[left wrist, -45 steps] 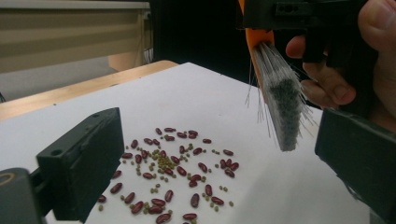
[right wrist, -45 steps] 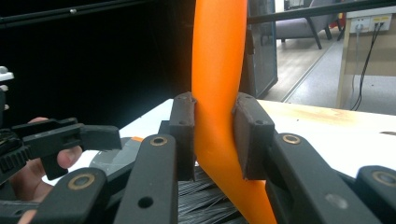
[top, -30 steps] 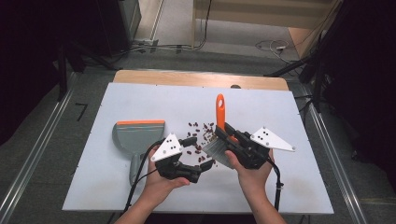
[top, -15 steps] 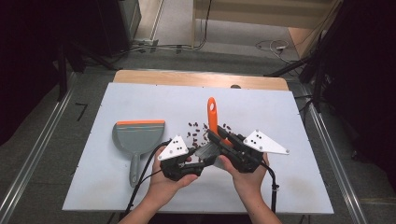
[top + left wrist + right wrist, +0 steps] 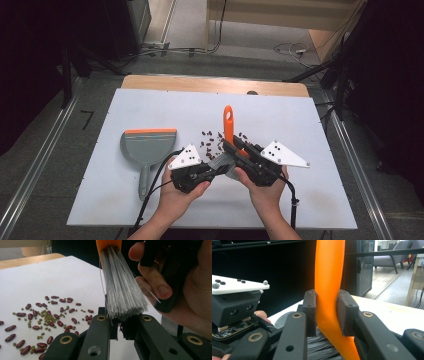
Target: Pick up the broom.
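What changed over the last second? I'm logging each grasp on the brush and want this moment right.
The left gripper has just been closing, and its jaws now pinch the bristle tips of the brush, which it had not held before. The brush handle tilted slightly left, then came back nearly upright. The right gripper kept its clamp on the orange handle; the dustpan and beans stayed put.

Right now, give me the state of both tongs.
Left tongs: just closed on the brush bristles.
Right tongs: closed on the orange brush handle.
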### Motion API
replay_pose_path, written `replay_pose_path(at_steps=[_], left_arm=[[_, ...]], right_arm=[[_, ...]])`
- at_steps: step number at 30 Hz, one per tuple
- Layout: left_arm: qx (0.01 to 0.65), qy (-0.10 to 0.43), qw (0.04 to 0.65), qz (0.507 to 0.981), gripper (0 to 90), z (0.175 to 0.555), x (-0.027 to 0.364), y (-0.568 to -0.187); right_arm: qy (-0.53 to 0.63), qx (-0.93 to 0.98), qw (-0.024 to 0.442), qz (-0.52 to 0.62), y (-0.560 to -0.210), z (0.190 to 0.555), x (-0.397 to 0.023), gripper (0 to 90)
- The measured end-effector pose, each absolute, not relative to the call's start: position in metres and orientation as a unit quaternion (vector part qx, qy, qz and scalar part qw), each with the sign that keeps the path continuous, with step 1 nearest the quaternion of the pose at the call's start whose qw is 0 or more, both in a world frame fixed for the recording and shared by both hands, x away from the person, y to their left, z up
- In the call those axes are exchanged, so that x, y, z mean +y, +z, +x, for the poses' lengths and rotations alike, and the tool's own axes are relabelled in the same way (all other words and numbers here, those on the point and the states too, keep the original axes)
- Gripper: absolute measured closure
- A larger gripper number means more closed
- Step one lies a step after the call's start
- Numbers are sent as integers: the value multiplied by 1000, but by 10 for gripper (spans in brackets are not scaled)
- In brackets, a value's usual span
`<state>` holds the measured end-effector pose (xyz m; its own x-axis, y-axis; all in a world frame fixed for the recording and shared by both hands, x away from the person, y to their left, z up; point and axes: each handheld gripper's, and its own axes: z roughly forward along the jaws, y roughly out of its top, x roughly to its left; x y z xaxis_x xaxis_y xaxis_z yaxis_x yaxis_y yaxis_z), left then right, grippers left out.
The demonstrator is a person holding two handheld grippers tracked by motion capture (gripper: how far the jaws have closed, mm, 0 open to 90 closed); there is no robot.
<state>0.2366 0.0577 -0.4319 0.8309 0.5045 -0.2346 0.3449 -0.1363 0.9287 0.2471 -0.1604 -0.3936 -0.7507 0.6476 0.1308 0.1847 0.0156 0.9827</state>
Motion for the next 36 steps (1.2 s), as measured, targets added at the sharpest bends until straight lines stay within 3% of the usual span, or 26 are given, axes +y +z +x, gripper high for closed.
replay_pose_path(at_steps=[8,9,13,22,36], left_arm=[[279,66,593,753,866,240,67,-431],[278,67,593,753,866,241,69,-431],[274,69,596,751,866,245,80,-429],[248,58,608,752,866,253,108,-427],[174,18,627,759,865,252,115,-425]], right_arm=[[619,707,184,289,-389,248,-158,644],[620,716,167,273,-387,251,-159,560],[604,745,132,248,-385,260,-162,478],[617,747,101,227,-385,274,-181,477],[601,785,-12,153,-400,286,-183,433]])
